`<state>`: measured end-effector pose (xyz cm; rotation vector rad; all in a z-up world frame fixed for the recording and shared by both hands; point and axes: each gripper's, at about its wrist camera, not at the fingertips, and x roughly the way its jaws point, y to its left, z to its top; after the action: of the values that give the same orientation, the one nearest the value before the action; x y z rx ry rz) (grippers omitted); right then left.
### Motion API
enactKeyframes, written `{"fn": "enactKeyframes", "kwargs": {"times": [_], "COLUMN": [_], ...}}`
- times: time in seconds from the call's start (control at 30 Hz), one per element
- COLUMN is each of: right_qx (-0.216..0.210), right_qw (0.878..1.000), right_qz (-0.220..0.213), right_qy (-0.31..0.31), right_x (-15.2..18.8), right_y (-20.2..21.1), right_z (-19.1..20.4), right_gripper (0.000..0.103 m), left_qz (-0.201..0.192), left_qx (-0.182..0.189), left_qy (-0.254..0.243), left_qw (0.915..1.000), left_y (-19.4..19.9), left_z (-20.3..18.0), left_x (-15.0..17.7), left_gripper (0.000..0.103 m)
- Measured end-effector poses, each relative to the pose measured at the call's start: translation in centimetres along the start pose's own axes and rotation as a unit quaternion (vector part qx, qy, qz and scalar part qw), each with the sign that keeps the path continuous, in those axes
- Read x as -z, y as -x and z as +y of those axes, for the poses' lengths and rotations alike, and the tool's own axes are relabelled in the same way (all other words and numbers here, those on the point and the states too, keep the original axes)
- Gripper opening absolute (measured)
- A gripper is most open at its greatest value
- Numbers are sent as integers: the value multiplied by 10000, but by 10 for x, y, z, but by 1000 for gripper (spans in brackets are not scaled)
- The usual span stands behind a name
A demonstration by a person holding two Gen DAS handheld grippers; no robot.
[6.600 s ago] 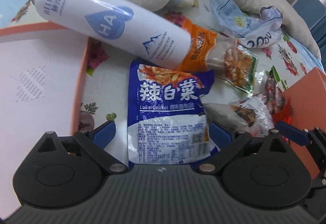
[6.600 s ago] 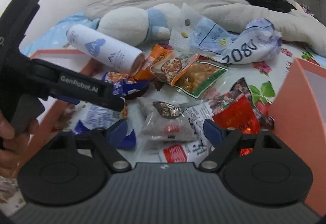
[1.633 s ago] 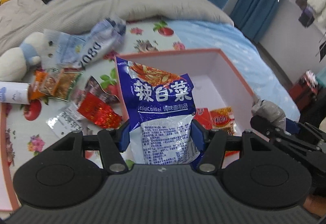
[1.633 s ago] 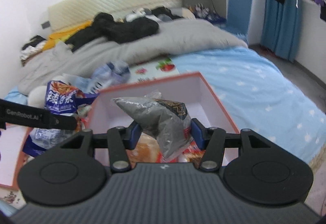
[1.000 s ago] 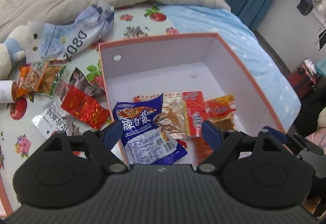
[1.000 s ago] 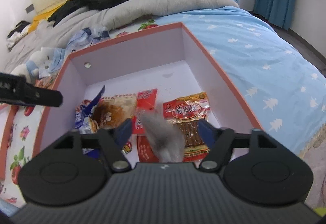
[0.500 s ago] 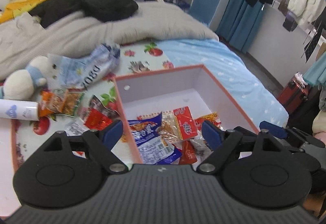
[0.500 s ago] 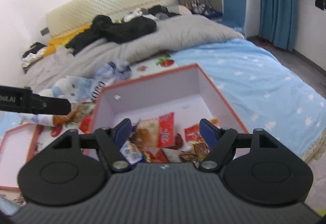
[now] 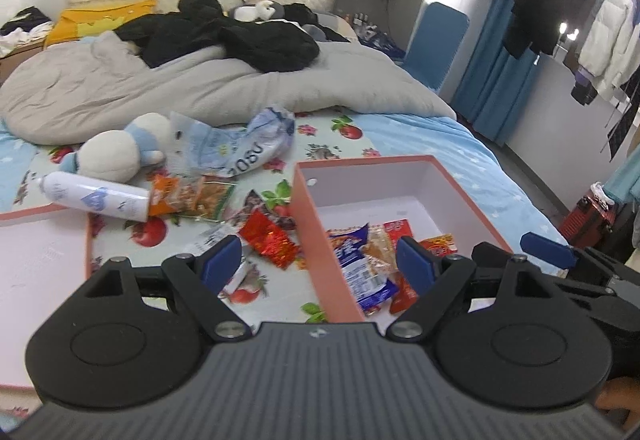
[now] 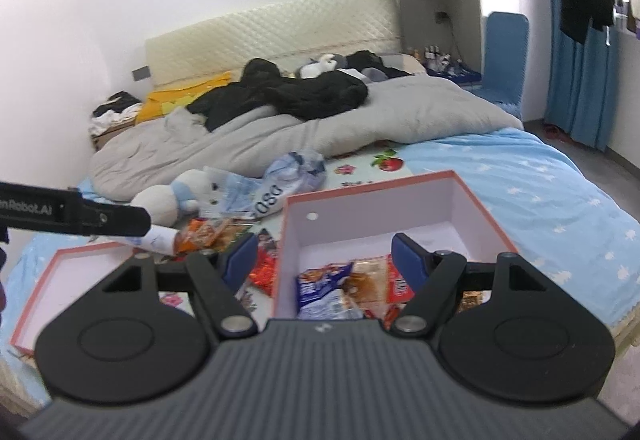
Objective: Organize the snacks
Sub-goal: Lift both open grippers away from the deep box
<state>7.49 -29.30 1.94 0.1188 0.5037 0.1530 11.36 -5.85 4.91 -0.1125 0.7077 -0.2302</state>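
Left wrist view: our left gripper [image 9: 318, 266] spread, empty; pink box [image 9: 312, 240] holds several snack packets [image 9: 362, 260]; red packet [image 9: 270, 240] and orange packet [image 9: 188, 195] lie outside.

Right wrist view: our right gripper [image 10: 320, 256] spread, empty. We judge sorting partly done.

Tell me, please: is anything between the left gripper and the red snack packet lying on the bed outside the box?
Nothing visible blocks it. The left gripper is open and empty, and the red snack packet lies uncovered just left of the box wall.
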Motion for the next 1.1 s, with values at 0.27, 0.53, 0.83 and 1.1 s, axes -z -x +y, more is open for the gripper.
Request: {"fn": "enactKeyframes", "kwargs": {"times": [0.27, 0.53, 0.83, 1.1], "right_qx": [-122, -277, -486, -621], "right_qw": [9998, 9994, 9981, 9967], "right_qz": [-15, -19, 249, 370], "right_qy": [175, 185, 282, 358], "right_x": [16, 40, 80, 103], "right_y": [12, 24, 28, 24], "right_z": [37, 68, 98, 122], "right_gripper": [75, 75, 75, 75], "left_qz": [-127, -172, -39, 60], "left_qx": [-123, -300, -369, -317], "left_qy": [185, 370, 528, 777], "left_qw": [9997, 9987, 9979, 9965], "left_y": [34, 56, 63, 62], "left_z": [34, 71, 103, 131], "left_x": [27, 56, 97, 127], "left_gripper": [87, 87, 87, 87]}}
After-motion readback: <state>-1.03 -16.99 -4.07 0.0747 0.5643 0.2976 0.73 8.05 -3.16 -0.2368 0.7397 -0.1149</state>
